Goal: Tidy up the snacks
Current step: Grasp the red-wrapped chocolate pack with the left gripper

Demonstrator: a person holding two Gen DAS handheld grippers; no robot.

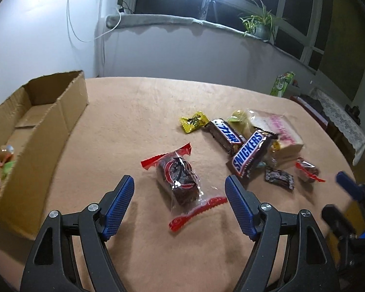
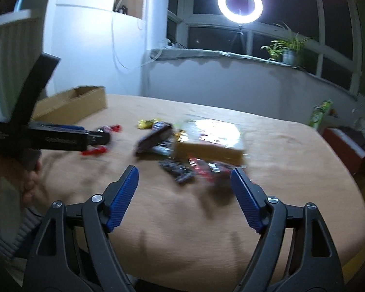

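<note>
Most snacks are still lying loose on the table (image 1: 133,102); only one or two seem to be sitting in the cardboard box (image 1: 60,112) at far left. Tilting downward, the left gripper (image 1: 180,191) is straddling the red-ended cake packet (image 1: 182,182), jaws apart and untouching. Right gripper (image 2: 185,182), blurred, is hovering wide and empty near the pile (image 2: 194,143).

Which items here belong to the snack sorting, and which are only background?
Part of the job:
cardboard box
red-ended cake packet
Snickers bar
yellow candy
pile of other snacks
left gripper, open
right gripper, open

Just lying about:
ring light
potted plant
green carton
</note>
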